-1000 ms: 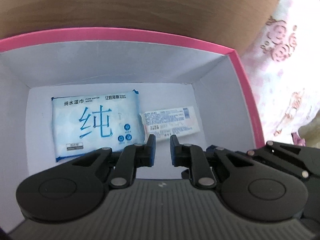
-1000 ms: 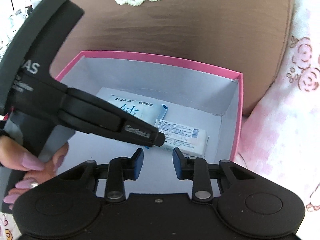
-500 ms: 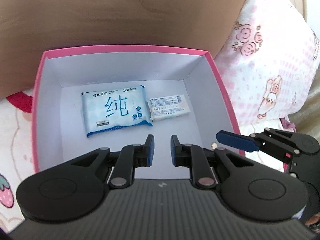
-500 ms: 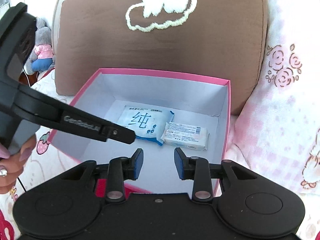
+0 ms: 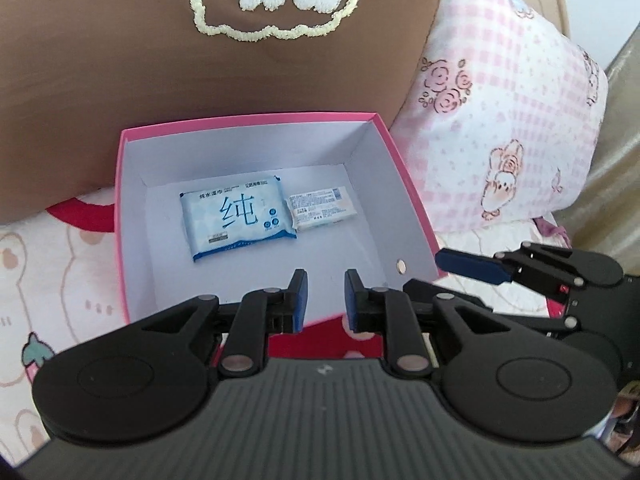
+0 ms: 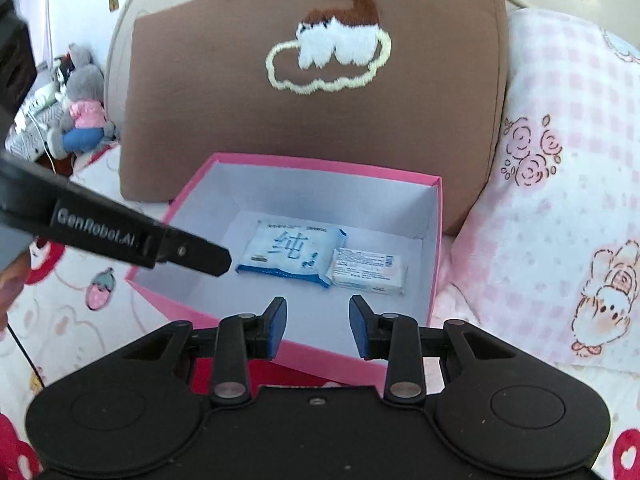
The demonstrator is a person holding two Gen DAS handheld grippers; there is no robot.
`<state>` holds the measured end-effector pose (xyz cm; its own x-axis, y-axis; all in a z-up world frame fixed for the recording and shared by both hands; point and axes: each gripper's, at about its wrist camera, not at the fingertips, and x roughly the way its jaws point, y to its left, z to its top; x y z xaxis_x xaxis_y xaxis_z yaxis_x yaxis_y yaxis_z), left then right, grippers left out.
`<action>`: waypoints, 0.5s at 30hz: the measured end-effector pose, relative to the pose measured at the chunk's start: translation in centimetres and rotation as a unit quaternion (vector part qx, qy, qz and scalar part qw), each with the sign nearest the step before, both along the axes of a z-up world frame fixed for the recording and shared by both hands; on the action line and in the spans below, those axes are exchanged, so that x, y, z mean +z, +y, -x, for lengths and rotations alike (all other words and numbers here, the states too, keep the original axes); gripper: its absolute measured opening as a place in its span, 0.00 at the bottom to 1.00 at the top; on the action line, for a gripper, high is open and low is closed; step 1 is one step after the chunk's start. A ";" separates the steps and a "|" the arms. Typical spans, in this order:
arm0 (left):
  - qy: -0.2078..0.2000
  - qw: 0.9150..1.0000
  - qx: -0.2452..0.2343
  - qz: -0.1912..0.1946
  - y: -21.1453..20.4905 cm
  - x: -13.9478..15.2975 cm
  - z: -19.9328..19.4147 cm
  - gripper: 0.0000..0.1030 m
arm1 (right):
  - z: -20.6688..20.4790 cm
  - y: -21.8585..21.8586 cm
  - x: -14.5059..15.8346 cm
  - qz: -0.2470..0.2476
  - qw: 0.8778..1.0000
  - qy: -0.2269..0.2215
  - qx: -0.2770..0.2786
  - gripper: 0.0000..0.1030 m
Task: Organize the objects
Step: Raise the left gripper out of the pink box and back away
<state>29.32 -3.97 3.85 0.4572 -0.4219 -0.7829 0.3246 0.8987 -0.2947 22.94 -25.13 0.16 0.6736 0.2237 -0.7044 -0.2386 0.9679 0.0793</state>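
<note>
A pink box [image 5: 404, 184] with a white interior sits on a cartoon-print bedsheet [image 5: 60, 280], its far wall against a brown cushion [image 5: 120, 60] embroidered with a cloud outline. On the box floor lie a blue wet-wipes pack [image 5: 236, 216] and, touching its 3 o'clock edge, a smaller white wipes packet [image 5: 322, 208]; both rest toward the far wall, flat. The left gripper [image 5: 324, 300] hovers at the box's 6 o'clock rim, jaws parted and holding nothing. The right gripper [image 6: 318, 326] hangs over the near rim too, jaws spread wide and empty. At 2 o'clock of the box leans a pink checked pillow [image 5: 500, 120]. A plush toy [image 6: 82, 112] sits at 10 o'clock in the right wrist view.
</note>
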 end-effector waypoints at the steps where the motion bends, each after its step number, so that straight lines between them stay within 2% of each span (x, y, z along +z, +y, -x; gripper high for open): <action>1: -0.001 1.000 -0.001 0.002 0.2 0.2 0.4 0.20 | 0.3 0.1 0.4 0.002 1.000 0.000 -0.001 0.39; 5: -0.006 1.000 -0.007 0.011 0.5 1.2 2.1 0.37 | 1.4 0.2 1.3 -0.007 1.000 -0.008 -0.006 0.41; 9: -0.011 1.000 -0.019 0.001 0.5 2.0 4.0 0.43 | 2.5 -0.1 2.0 -0.017 1.000 -0.013 -0.011 0.44; 13: -0.003 0.999 -0.026 0.019 0.7 2.3 5.5 0.47 | 3.6 -0.1 2.4 -0.016 1.000 -0.015 -0.007 0.47; 15: -0.005 1.000 -0.027 0.015 0.7 2.4 6.3 0.48 | 4.1 -0.1 2.5 -0.017 1.000 -0.013 -0.007 0.47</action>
<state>23.06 -3.26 6.29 0.4404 -0.4696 -0.7652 0.3750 0.8706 -0.3185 18.80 -25.18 2.61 0.6953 0.2373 -0.6784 -0.2270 0.9681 0.1060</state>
